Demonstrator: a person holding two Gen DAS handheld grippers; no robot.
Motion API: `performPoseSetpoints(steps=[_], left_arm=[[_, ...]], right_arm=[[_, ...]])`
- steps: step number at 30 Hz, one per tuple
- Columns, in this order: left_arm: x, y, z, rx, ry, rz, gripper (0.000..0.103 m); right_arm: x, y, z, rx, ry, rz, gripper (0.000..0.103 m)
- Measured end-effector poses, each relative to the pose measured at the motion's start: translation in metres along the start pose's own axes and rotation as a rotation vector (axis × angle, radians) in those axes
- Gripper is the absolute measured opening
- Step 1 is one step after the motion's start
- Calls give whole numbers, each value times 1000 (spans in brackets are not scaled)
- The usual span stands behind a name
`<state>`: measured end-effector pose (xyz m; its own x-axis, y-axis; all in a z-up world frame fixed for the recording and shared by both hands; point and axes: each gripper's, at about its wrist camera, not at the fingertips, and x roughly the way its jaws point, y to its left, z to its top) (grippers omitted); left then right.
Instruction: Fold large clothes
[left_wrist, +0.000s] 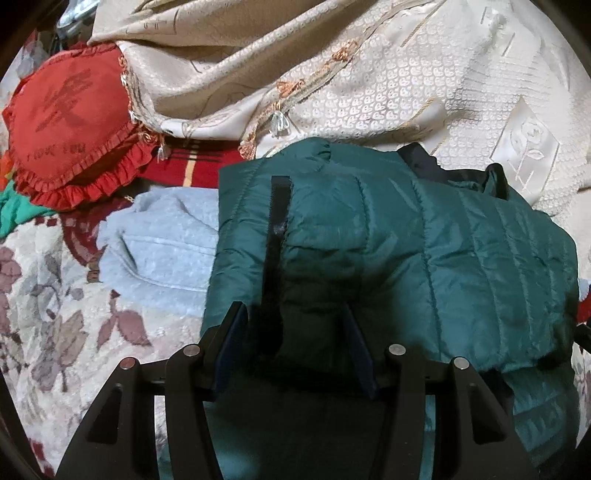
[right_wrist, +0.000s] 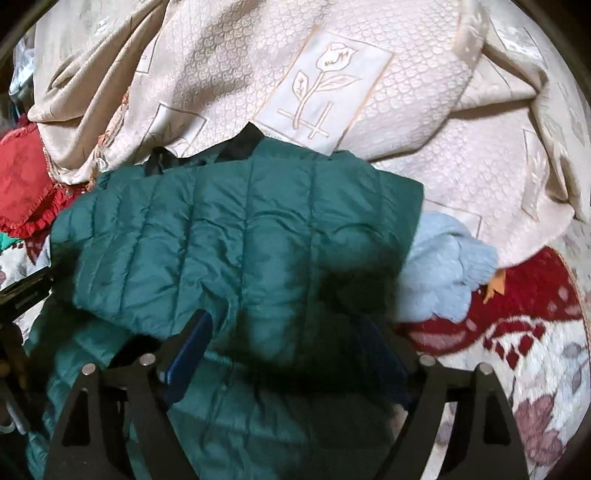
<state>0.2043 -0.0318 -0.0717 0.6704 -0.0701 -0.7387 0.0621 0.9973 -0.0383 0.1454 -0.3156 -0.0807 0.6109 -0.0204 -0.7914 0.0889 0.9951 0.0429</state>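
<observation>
The jacket (left_wrist: 424, 236), a green quilted garment, lies folded over itself on a floral blanket (left_wrist: 48, 306), partly covering a pale blue towel (left_wrist: 162, 243). Its black zipper (left_wrist: 275, 229) runs along the folded edge on the left in the left wrist view, and a dark collar (left_wrist: 424, 162) shows at the far end. A second layer of the same green fabric lies beneath the top fold, nearest the camera.

Left gripper (left_wrist: 295, 328): jaws spread apart, both blue pads visible. The fingers straddle the near zipper edge of the jacket. Fabric lies between the pads, but the pads are not pressed together on it; whether either pad touches the fabric cannot be determined.

Right gripper (right_wrist: 291, 332): jaws also spread. The left pad (right_wrist: 190, 350) is clearly visible against the green fabric; the right one is in shadow and blurred. The near edge of the top fold sits between the fingers. Contact cannot be confirmed.

In the right wrist view the jacket (right_wrist: 236, 236) fills the centre, with the towel (right_wrist: 439, 273) protruding from under its right edge and the collar (right_wrist: 243, 144) at the far side.

Surroundings: a cream embossed cover (left_wrist: 369, 85) with a flower motif is bunched behind the jacket and touches its far edge. A red frilled cushion (left_wrist: 70, 125) lies at the left, just beside the cover and apart from the jacket. The blanket (right_wrist: 535, 369) carries dark red and cream patterning on the right
</observation>
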Motion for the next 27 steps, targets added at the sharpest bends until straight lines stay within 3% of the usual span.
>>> performPoseSetpoints(steps=[14, 27], left_arm=[[-53, 15, -26, 47, -22, -2, 35], [-90, 34, -57, 75, -24, 1, 35]], right_arm=[[-30, 5, -48, 31, 72, 37, 87], [-54, 4, -86, 34, 108, 17, 87]])
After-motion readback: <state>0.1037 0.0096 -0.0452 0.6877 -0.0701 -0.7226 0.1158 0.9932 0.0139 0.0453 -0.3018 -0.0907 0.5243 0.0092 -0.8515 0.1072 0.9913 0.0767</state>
